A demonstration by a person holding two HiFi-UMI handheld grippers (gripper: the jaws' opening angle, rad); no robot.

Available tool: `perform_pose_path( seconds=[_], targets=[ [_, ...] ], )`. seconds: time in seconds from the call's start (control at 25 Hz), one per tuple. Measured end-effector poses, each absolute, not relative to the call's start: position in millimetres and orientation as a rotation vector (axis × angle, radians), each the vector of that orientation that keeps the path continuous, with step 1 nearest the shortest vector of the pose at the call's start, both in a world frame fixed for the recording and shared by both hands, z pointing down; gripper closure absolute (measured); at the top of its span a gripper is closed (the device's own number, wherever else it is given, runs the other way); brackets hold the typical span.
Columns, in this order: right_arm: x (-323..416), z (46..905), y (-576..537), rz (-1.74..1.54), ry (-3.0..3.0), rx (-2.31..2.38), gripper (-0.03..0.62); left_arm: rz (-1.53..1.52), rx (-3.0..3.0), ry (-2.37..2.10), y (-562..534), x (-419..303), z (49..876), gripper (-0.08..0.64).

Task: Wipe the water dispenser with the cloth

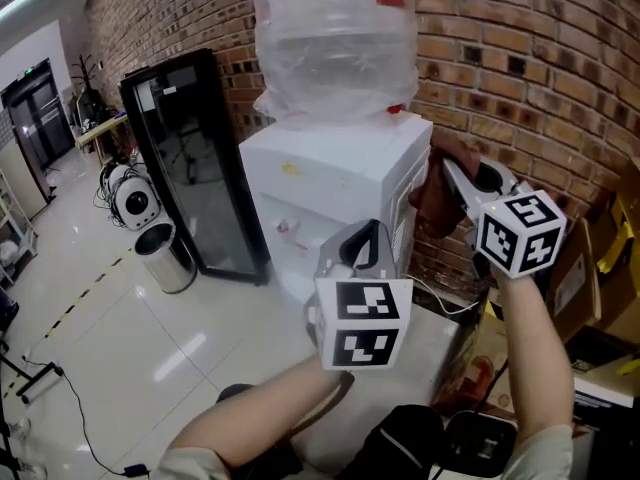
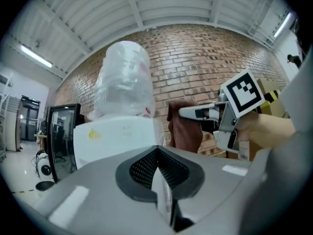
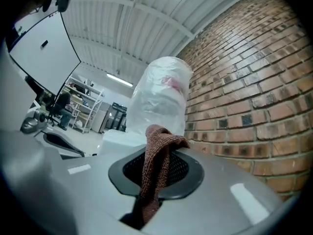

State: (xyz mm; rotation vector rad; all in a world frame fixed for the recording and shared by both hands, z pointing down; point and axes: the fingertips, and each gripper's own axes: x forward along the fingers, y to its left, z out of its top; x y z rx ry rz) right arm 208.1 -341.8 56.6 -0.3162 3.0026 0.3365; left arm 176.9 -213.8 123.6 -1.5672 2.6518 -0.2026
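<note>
Right hand-held gripper [image 3: 157,173]: jaws nearly together, clamped on the brown cloth [image 3: 155,155]. The cloth is bunched between the pads; one fold sticks up past the tips and the rest hangs below the jaws.

Landmark = white water dispenser [image 1: 335,183]. The cloth sits just beside the dispenser's right side, up near the top edge. Can't tell if it actually touches the panel. The right gripper reaches in from the dispenser's right, marker cube on the person's side.

Left hand-held gripper [image 2: 160,182]: jaws fully together, nothing between them. It's held in front of the dispenser's front face, below the top, apart from it and pointing at it.

On top of the dispenser: big clear bottle [image 1: 335,38] wrapped in crinkled plastic film, red patch near its upper part.

Behind and right of the dispenser: brick wall [image 1: 520,58].

Left of the dispenser: tall black glass-door cabinet [image 1: 185,153]. Further left and lower, a round metal bin [image 1: 166,258] on the glossy tile floor [image 1: 120,338].

Right of the dispenser, low: cardboard boxes [image 1: 600,258].
</note>
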Motion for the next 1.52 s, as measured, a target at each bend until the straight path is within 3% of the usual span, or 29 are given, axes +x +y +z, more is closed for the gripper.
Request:
perform_pose_path(
  seconds=[0.24,0.48,1.12,1.52],
  targets=[
    [171.4,22.0,-354.1,0.36,3.032,-0.316,0.538,-0.124,-1.474,2.591,-225.5,173.7,52.9,0.56],
    [139.8,21.4,-370.8,0.372,3.086,-0.331,0.538,-0.072,-1.445,2.622,-231.2,160.0,34.0,0.56],
    [133.7,119.9,-365.6,0.34,3.237,-0.298,0.538,-0.108,-1.559,2.597,-236.7,186.5,73.1,0.56],
    [130.8,212.2,-364.5,0.226,3.301,-0.433,0.538,-0.23,-1.756,2.679,-221.6,198.8,199.6,0.56]
  ],
)
